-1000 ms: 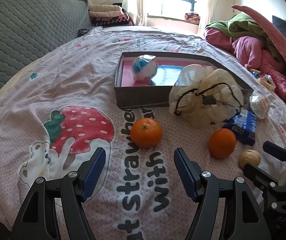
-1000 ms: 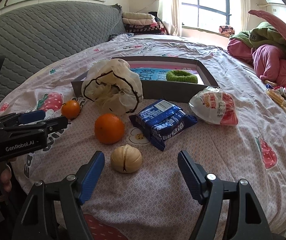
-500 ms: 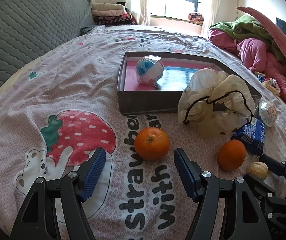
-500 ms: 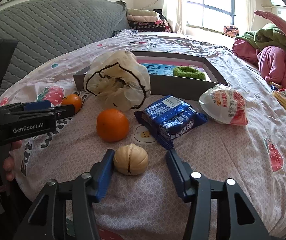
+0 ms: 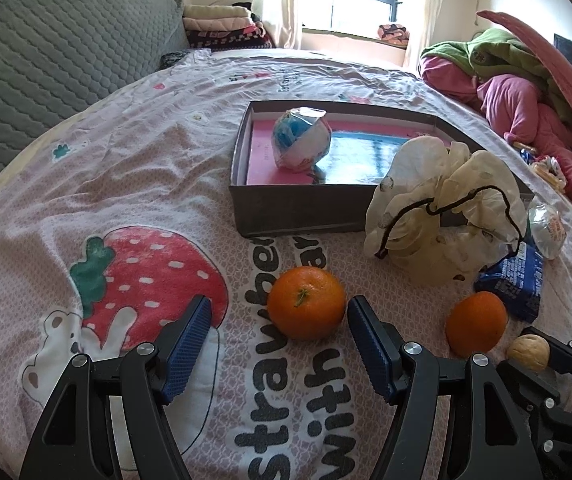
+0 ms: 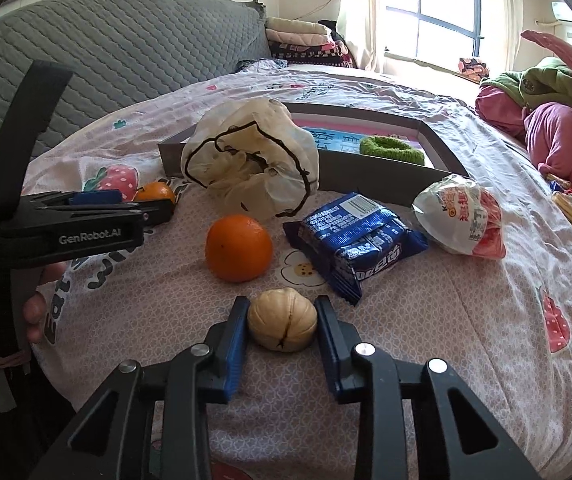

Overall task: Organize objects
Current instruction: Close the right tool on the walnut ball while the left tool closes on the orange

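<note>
R gripper [image 6: 281,326] jaws just closed onto the round tan ridged walnut [image 6: 282,324] on the bed, at 5 o'clock of the nearer orange [image 6: 239,247]. Hard round shell could squirt out. L gripper [image 5: 277,340] wide open, empty.

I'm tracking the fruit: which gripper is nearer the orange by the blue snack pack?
Right. The right gripper, shut on the walnut, sits just in front of that orange. The left gripper is farther away, open around the other orange.
</note>
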Available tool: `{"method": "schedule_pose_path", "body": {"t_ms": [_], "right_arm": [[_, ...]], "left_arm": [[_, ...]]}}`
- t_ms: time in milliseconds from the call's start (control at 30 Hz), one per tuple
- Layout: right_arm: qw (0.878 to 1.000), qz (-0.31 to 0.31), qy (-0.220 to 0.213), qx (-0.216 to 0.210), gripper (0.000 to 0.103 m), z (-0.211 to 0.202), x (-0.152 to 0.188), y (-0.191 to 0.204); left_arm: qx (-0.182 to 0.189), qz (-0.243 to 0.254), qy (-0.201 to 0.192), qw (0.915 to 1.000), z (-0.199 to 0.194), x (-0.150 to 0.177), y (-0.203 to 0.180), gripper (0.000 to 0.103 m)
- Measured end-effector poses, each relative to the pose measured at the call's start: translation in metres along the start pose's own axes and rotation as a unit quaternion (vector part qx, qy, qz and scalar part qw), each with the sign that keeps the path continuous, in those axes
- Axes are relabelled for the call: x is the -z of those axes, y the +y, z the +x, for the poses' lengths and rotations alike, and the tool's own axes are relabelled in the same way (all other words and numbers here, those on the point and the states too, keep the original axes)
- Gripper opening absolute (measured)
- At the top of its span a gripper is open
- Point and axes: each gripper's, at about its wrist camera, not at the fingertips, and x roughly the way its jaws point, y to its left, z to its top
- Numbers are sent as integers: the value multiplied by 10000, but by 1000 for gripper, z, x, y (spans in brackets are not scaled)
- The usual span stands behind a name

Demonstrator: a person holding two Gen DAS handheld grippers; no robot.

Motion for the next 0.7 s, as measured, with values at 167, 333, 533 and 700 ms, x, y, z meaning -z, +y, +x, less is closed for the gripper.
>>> {"method": "schedule_pose_path", "body": {"t_ms": [167, 333, 533, 700], "right_arm": [[10000, -2, -7, -8, 33, -1, 0, 0], [10000, -15, -22, -17, 33, -2, 0, 1], [10000, -33, -48, -7, 33, -3, 0, 2], [9999, -59, -122, 17, 33, -4, -1, 2]], "left_arm": [[21, 22, -2, 10000, 3, 0, -2, 72], [-24, 114, 6, 9999, 5, 2, -7, 51], [56, 288, 25, 9996, 2, 3, -14, 39], [276, 173, 22, 9995, -3, 3, -12, 39]]}}
